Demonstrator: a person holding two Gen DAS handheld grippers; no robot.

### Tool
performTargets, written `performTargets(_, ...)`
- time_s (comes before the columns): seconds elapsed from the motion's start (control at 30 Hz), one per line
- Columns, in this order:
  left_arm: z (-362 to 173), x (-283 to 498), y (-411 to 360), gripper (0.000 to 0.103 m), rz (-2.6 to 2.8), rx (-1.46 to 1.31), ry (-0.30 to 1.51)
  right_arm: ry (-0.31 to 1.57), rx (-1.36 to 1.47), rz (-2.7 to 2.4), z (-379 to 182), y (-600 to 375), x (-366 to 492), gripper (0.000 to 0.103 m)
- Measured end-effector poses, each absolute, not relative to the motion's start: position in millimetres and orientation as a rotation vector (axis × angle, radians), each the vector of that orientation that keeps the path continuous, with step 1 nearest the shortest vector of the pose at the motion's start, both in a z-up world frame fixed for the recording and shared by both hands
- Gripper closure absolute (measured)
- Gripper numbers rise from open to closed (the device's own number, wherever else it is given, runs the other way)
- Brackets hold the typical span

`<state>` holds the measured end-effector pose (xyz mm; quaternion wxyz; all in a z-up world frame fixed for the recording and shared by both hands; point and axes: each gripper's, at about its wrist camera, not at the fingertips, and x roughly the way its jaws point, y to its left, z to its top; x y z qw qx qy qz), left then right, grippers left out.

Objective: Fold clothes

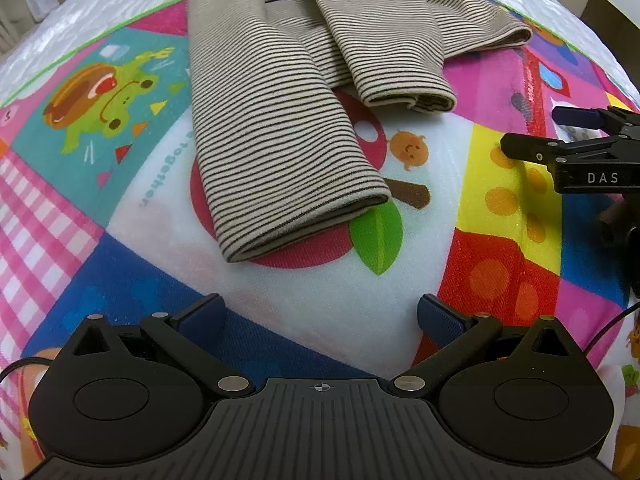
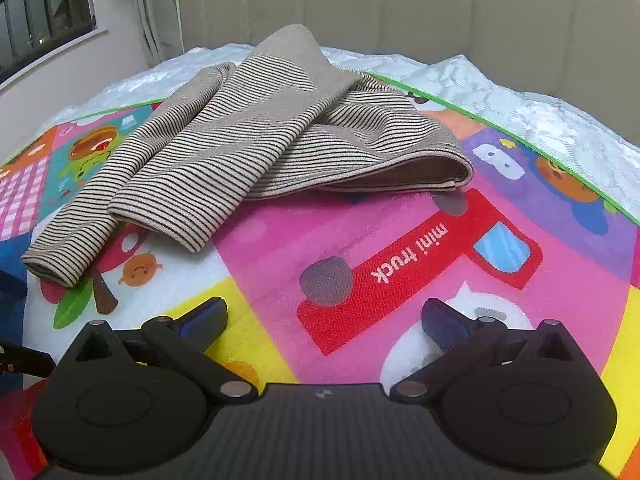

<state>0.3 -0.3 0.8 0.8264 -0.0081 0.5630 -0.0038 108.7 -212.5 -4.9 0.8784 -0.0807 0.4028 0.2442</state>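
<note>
A home bedroom, seen from on top of a bed. A bright cartoon play mat printed with a red "mini truck" covers a white quilted mattress. A padded beige headboard fills the top of the right wrist frame. In its upper left corner are a pale curtain and a barred window.

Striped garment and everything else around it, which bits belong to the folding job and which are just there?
For the job: striped garment, left gripper, right gripper, both open.
Just there: colourful play mat, white bed cover, padded headboard.
</note>
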Motion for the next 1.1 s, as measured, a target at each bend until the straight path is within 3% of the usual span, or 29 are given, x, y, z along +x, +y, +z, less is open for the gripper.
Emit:
performTargets(0.2, 8, 3, -3, 0.0, 0.013, -0.021, 1.16, 0.744, -0.123, 0.517, 7, -219, 89, 0.0)
performTargets(0.6, 47, -17, -5, 0.0, -0.042, 0.071, 0.789, 0.746, -0.08, 0.576, 46, -195, 71, 0.0)
performTargets(1.1, 41, -15, 8, 0.0, -0.004, 0.026, 0.857, 0.771, -0.091, 0.576, 43, -200, 78, 0.0)
